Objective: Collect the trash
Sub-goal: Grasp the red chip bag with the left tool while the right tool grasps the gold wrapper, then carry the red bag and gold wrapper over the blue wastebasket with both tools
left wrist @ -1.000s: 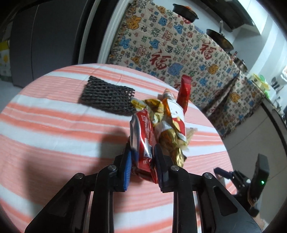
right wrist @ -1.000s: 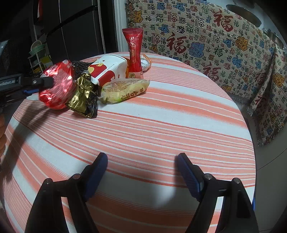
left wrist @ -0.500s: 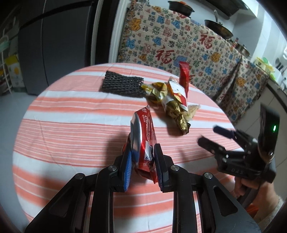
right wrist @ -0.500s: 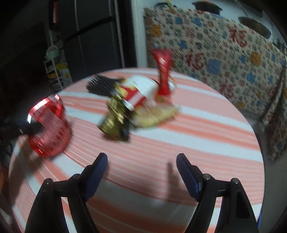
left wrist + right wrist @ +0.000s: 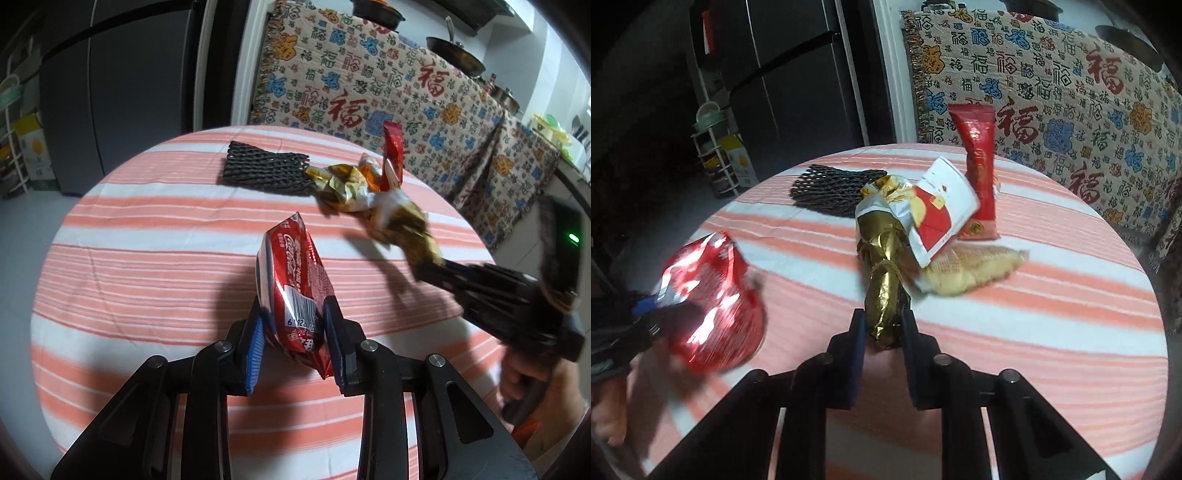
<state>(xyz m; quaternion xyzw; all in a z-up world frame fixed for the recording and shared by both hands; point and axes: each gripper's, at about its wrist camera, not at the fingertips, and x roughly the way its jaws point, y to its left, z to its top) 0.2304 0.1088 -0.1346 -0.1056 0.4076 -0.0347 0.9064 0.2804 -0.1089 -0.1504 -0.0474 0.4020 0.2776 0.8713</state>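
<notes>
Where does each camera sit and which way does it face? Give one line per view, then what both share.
Left wrist: on the left gripper, looking down along its fingers over the table; its jaws, just opening a little, hold the red bag; the right gripper shows.
Right wrist: on the right gripper, looking down over the table; its jaws, just closing, pinch the gold wrapper; the left gripper is blurred at left.
Shared: red bag, gold wrapper, black net, red stick pack.

Counted on one round striped table (image 5: 1052, 314): one red foil packet (image 5: 295, 280), one gold foil wrapper (image 5: 882, 295), one white-and-red pouch (image 5: 942, 210), one tall red sachet (image 5: 979, 166), one pale yellow snack bag (image 5: 971, 269), one black mesh sleeve (image 5: 831, 188).
</notes>
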